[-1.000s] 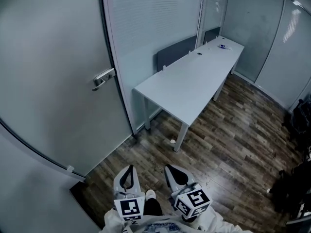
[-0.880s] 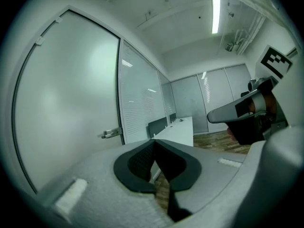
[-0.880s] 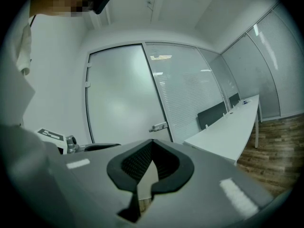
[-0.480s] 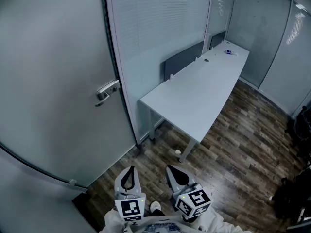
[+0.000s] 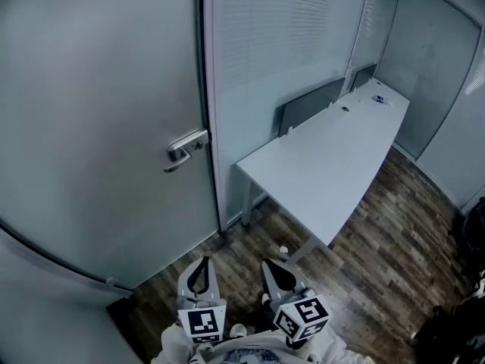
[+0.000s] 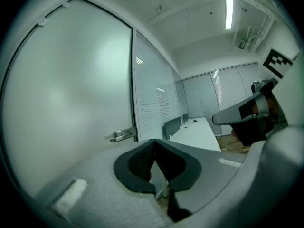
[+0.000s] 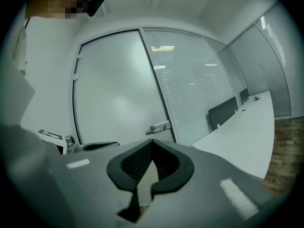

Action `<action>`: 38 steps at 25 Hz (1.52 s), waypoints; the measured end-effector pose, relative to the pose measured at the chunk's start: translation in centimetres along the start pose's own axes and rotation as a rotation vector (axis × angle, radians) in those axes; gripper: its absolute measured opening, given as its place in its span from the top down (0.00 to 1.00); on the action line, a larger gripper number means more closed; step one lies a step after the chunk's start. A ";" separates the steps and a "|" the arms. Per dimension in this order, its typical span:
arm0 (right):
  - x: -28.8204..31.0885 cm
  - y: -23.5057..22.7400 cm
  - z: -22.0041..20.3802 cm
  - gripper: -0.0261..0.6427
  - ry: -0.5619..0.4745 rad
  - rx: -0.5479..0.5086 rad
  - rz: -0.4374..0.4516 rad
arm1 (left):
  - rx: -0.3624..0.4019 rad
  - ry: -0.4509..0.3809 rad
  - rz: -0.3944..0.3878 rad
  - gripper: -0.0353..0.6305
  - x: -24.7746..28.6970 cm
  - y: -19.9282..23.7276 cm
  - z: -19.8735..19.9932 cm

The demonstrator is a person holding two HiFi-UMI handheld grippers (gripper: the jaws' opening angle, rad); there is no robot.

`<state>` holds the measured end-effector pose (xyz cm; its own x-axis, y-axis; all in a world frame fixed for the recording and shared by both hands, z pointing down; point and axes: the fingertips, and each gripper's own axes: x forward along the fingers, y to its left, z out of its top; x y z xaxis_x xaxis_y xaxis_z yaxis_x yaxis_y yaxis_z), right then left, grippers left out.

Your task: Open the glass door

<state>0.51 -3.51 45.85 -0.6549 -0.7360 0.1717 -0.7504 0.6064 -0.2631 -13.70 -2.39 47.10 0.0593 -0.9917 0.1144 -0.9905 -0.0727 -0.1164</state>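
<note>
1. Left claw [image 5: 201, 265] and right claw [image 5: 268, 266] sit side by side over the wood floor [image 5: 379, 226] — both pinched together, empty.
2. Ahead-left is the frosted glass door [image 5: 98, 127], its lever handle [image 5: 186, 149] untouched.
3. Beyond it is a white desk [image 5: 333, 165].

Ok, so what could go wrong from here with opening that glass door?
1. The left gripper and right gripper both have their fingers shut and empty; unless one opens first, it may just knock the lever handle on the glass door.
2. The handle looks like slim, smooth metal, so a grip might slip off when pressing it down.
3. The white desk has its corner close beside the door frame and could catch the right gripper.
</note>
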 end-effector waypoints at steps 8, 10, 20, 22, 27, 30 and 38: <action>8.5 0.1 0.8 0.95 0.045 -0.026 0.189 | -0.024 0.038 0.192 0.94 3.4 5.0 -1.6; 10.8 -0.3 1.5 0.95 0.060 -0.032 0.239 | -0.027 0.045 0.247 0.94 4.5 6.1 -1.3; 20.5 -2.5 5.0 0.95 0.132 -0.046 0.463 | -0.034 0.116 0.461 0.94 10.7 9.2 -0.3; 22.1 -3.6 5.0 0.95 0.142 -0.043 0.488 | -0.022 0.127 0.484 0.94 12.2 9.3 -0.6; 25.2 -6.0 5.4 0.95 0.164 -0.034 0.539 | 0.008 0.137 0.540 0.94 15.3 9.6 -0.1; 26.5 -6.6 5.6 0.95 0.172 -0.036 0.570 | -0.013 0.120 0.594 0.94 16.0 10.1 0.6; 28.6 -6.2 5.3 0.95 0.193 -0.017 0.599 | 0.051 0.187 0.622 0.94 16.9 11.9 -0.5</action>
<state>-13.09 -29.90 47.41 -0.9652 -0.2000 0.1682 -0.2483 0.9026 -0.3515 -24.57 -19.95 48.14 -0.5503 -0.8153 0.1801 -0.8257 0.4992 -0.2628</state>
